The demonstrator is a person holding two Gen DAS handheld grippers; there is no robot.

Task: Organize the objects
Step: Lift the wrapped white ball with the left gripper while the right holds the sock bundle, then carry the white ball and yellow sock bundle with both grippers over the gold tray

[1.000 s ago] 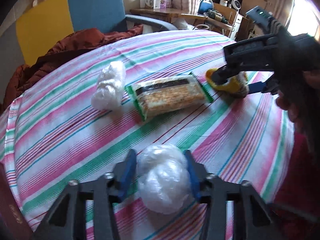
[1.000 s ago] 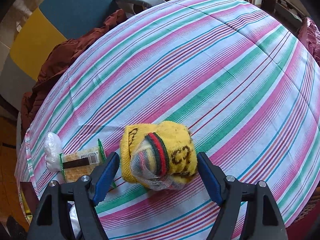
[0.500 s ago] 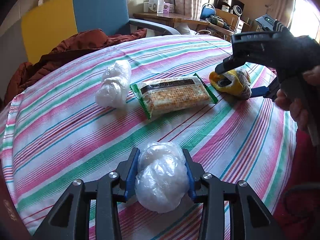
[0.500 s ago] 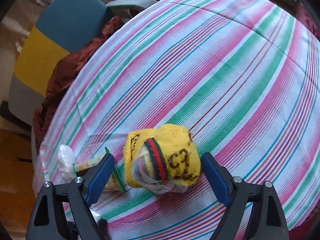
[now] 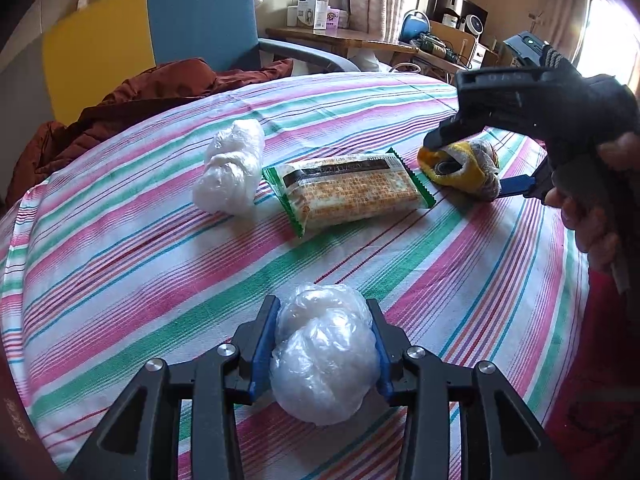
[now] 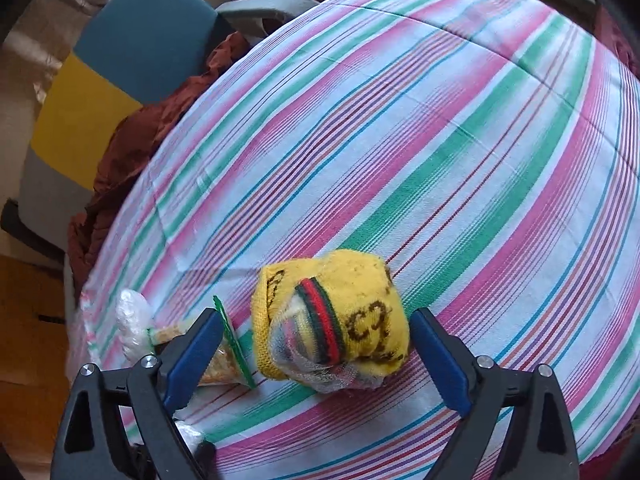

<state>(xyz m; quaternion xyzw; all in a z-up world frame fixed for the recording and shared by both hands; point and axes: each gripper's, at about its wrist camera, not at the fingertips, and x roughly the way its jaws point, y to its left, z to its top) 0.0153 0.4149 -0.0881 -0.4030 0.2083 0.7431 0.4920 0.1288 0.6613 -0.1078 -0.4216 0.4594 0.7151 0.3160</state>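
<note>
Left gripper (image 5: pixel 324 332) is clenched on a white plastic-wrapped ball (image 5: pixel 325 356), both blue pads pressed into its sides, low over the near part of the striped surface (image 5: pixel 120 280). Over on the right, the right gripper (image 6: pixel 316 340) is spread wide, its 2 blue fingers (image 6: pixel 438 360) standing on either side of the yellow sock bundle (image 6: pixel 336 320) with a gap on each side, not squeezing it; the bundle sits on the cloth with its red-and-green band facing the camera and clear wrap showing at its open end. From the left wrist view that same bundle (image 5: pixel 460 164) lies at the far right of the surface under the black gripper body, a hand (image 5: pixel 588 216) wrapped around the handle. Just beside the bundle, toward the middle, lies a green-edged snack packet (image 5: pixel 352 192), flat, and beyond it a second white plastic bundle (image 5: pixel 232 168), close to the packet's left end. Past the surface's far edge, a rust-brown cloth (image 5: pixel 140 100) is heaped on a blue-and-yellow chair (image 5: pixel 160 28).
</note>
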